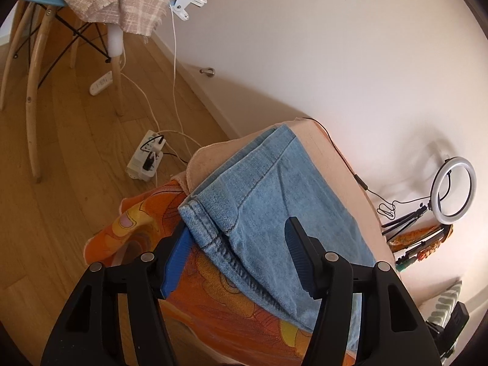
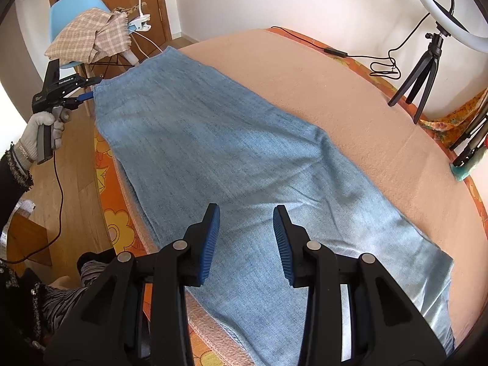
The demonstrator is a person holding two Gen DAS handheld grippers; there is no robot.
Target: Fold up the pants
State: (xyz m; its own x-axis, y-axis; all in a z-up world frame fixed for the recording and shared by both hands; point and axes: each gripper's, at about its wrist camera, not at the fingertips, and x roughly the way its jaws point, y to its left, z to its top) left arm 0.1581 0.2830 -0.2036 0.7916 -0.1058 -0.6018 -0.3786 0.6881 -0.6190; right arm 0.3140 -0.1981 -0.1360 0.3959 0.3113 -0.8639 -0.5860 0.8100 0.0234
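Light blue jeans lie flat and lengthwise on a pink blanket over an orange flowered sheet. My right gripper hovers open just above the near end of the jeans, with nothing pinched between its blue pads. At the far end, a gloved hand holds my left gripper at the jeans' corner. In the left wrist view the left gripper stands open astride the stitched edge of the jeans. One fingertip is beside that edge and the other rests over the denim.
A ring light on a black tripod and a black cable sit at the blanket's far right. A blue chair with a plaid cloth stands beyond the far end. A power strip and cords lie on the wooden floor.
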